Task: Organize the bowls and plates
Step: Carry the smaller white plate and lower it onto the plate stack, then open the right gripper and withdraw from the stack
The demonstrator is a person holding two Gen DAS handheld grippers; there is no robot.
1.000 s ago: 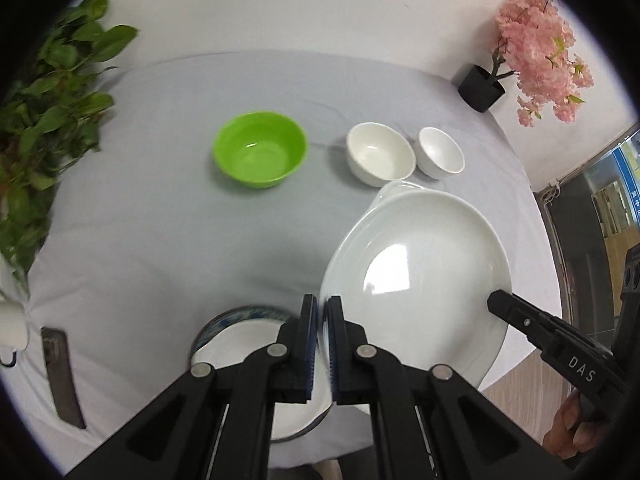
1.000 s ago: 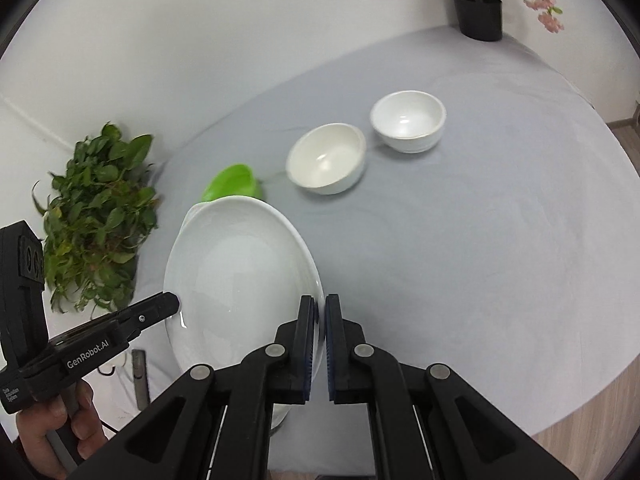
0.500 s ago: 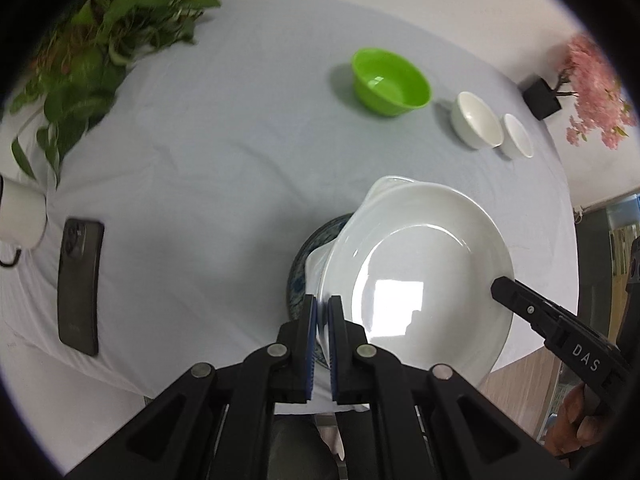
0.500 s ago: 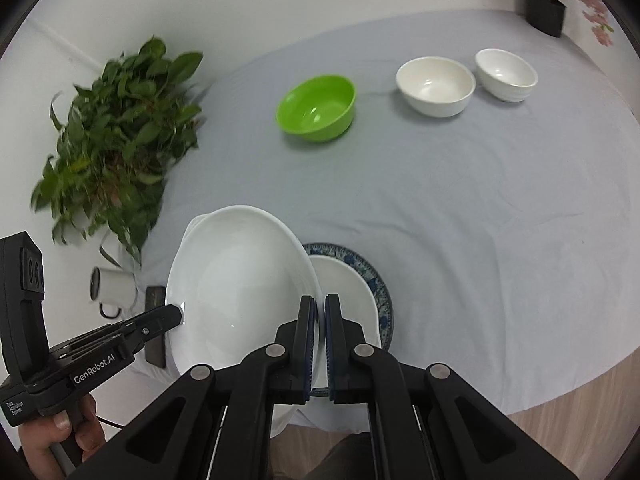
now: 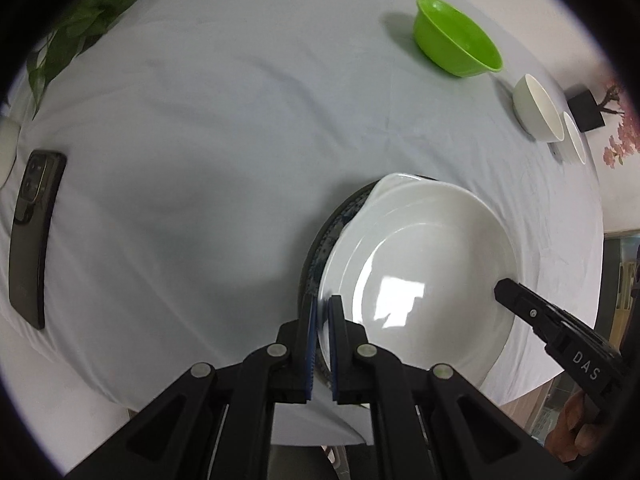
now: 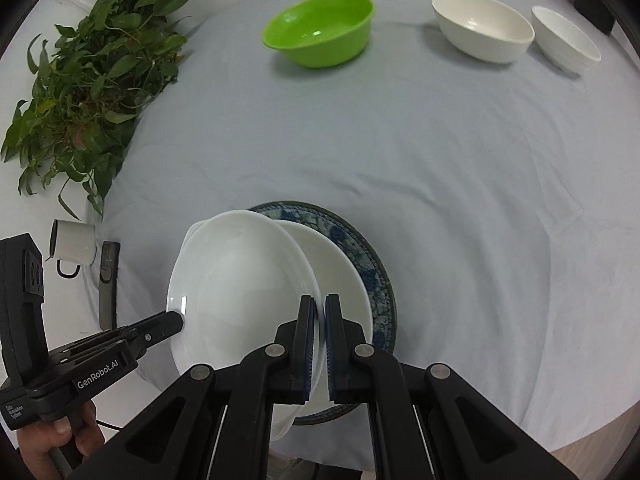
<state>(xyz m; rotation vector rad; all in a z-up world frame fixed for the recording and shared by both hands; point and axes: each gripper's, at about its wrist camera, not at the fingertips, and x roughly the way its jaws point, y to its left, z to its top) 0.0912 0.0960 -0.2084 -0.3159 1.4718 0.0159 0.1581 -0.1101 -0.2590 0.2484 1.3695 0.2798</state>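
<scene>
Both grippers hold one large white plate (image 5: 424,276) by opposite rim edges. My left gripper (image 5: 323,312) is shut on its left rim; my right gripper (image 6: 320,312) is shut on its right rim. The white plate also shows in the right wrist view (image 6: 240,288). It sits low over a smaller white plate (image 6: 340,276) on a blue-patterned plate (image 6: 372,268); whether it touches them I cannot tell. A green bowl (image 6: 320,30) and two white bowls (image 6: 484,26) (image 6: 566,44) stand at the far side.
A potted green plant (image 6: 92,76) stands far left. A white mug (image 6: 72,242) and a dark phone (image 5: 34,232) lie at the left edge. A black pot with pink flowers (image 5: 586,110) stands far right. The grey tablecloth (image 6: 440,160) hangs over the near table edge.
Both grippers have carried the large white plate left and down, from beside the white bowls to just over the blue-patterned plate stack. Both stay shut on its rim.
</scene>
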